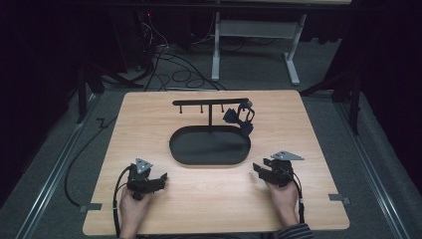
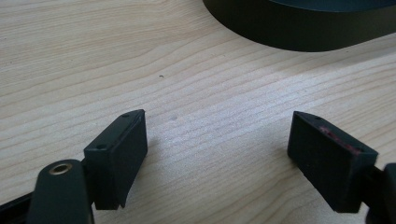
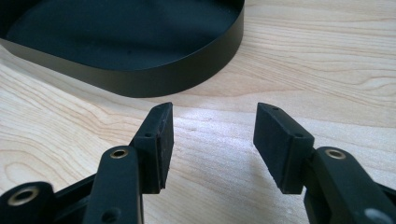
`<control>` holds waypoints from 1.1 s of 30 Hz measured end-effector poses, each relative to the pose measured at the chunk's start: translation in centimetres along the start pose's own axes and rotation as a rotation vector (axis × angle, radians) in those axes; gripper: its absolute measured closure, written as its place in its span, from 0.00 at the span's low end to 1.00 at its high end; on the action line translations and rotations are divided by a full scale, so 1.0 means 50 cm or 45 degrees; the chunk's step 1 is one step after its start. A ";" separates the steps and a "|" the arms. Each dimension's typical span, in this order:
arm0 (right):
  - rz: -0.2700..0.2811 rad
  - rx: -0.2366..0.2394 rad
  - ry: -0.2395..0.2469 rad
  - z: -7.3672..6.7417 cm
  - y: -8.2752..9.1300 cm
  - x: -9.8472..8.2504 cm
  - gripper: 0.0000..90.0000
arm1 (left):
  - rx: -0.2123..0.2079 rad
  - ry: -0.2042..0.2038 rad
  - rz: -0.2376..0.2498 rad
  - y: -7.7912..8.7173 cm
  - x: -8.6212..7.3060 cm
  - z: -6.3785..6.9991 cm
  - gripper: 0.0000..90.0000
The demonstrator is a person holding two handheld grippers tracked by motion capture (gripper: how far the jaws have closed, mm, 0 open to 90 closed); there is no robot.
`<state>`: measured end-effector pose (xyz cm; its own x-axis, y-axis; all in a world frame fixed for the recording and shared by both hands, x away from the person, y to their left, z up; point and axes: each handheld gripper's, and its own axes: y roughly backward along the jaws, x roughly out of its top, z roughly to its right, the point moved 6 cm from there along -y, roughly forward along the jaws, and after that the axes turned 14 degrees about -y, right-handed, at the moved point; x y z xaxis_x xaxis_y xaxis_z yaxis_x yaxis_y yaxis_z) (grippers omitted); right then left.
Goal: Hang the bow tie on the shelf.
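Black oval tray (image 1: 185,149) w/ hanger stand sits mid table (image 1: 149,209), between both grippers, touching neither. Left gripper (image 2: 217,154): jaws wide open, nothing held. Right gripper (image 3: 212,140): jaws partly open, empty, just short of tray wall.

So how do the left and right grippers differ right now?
The left gripper has its jaws spread wider than the right gripper. The left rests nearer the table's front edge; the right lies closer to the black tray. Both are open, empty, and angled inward toward the tray.
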<state>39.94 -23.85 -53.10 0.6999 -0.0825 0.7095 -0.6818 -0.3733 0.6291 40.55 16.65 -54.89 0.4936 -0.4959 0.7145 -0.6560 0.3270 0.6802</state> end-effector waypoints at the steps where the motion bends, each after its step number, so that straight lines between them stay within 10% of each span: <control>1: 0.000 -0.004 0.006 0.000 -0.001 0.000 0.55 | 0.000 0.000 0.000 0.000 0.000 0.000 0.23; 27: -0.042 -0.078 0.057 -0.001 -0.018 -0.015 0.54 | 0.000 0.000 0.000 0.000 0.000 0.000 0.23; 33: -0.047 -0.138 0.154 -0.014 -0.023 -0.020 0.50 | -0.001 0.000 0.000 0.000 0.000 0.000 0.23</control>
<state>39.85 -22.71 -54.32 0.6985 0.0436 0.7143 -0.6798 -0.2716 0.6813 40.54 16.66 -54.89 0.4936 -0.4958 0.7145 -0.6558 0.3274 0.6802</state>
